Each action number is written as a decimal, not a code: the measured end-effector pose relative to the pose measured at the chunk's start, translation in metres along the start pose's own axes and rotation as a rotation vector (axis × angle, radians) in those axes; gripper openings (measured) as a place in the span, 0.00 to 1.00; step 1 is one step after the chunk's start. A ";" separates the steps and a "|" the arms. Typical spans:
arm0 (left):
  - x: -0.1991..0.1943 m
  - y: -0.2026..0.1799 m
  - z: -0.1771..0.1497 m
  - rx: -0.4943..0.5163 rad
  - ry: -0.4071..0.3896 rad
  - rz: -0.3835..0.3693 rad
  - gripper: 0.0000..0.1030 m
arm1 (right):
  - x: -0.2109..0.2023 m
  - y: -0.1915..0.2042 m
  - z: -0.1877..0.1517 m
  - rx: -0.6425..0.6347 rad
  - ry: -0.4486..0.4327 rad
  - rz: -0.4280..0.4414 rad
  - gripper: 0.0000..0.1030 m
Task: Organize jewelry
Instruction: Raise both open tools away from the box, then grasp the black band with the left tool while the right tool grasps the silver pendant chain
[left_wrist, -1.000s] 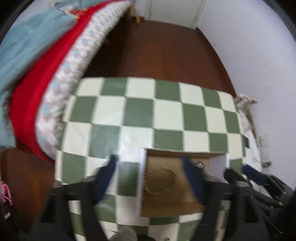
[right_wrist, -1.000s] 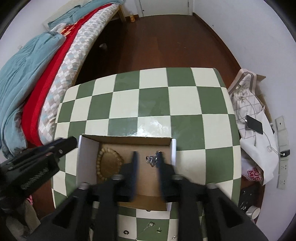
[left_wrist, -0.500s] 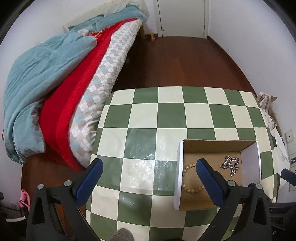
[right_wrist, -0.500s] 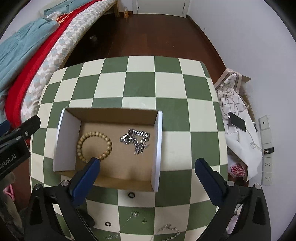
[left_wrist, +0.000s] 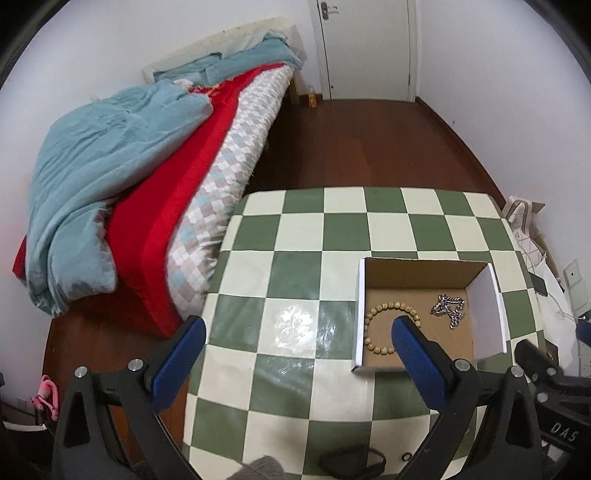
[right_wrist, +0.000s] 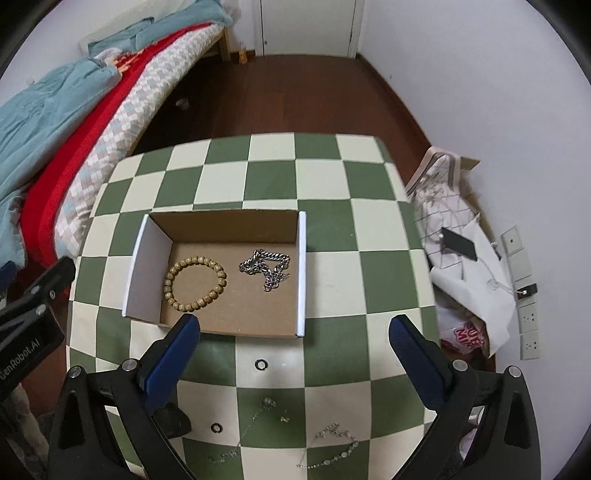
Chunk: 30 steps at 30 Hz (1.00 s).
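An open cardboard box (right_wrist: 302, 266) (left_wrist: 495, 299) sits on the green-and-cream checkered table (right_wrist: 332, 177). Inside lie a wooden bead bracelet (right_wrist: 194, 283) (left_wrist: 373, 325) and a silver chain (right_wrist: 265, 268) (left_wrist: 448, 309). Near the table's front edge lie two small rings (right_wrist: 261, 364) (right_wrist: 216, 428) and thin silver chains (right_wrist: 328, 448) (right_wrist: 264, 408). My right gripper (right_wrist: 293, 345) is open and empty, above the box's near side. My left gripper (left_wrist: 299, 347) is open and empty, left of the box.
A bed with red, teal and checked bedding (left_wrist: 147, 192) stands left of the table. A white bag with a phone (right_wrist: 458, 245) lies on the floor at right. A dark object (left_wrist: 351, 461) lies at the table's front edge. Wooden floor and a door (left_wrist: 365, 48) lie beyond.
Both grippers have drawn back and up from the box. The right gripper, nearly shut over the silver chain a second ago, now stands open; the chain lies in the box.
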<state>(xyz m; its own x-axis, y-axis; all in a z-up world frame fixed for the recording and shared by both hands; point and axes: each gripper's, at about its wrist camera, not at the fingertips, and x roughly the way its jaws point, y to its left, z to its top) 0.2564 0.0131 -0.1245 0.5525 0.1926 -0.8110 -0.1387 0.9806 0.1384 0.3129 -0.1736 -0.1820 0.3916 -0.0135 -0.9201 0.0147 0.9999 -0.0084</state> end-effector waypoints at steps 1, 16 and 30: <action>-0.007 0.002 -0.003 -0.004 -0.012 0.009 1.00 | -0.007 -0.001 -0.003 0.002 -0.016 -0.004 1.00; -0.108 0.021 -0.039 -0.011 -0.213 0.029 1.00 | -0.118 -0.005 -0.052 0.018 -0.236 -0.030 1.00; -0.100 0.041 -0.082 -0.013 -0.178 0.142 1.00 | -0.125 -0.025 -0.110 0.107 -0.185 0.055 1.00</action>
<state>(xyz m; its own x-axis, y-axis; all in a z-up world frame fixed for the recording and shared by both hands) 0.1278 0.0308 -0.0847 0.6626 0.3331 -0.6708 -0.2356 0.9429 0.2355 0.1622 -0.1962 -0.1102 0.5563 0.0300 -0.8304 0.0820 0.9925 0.0908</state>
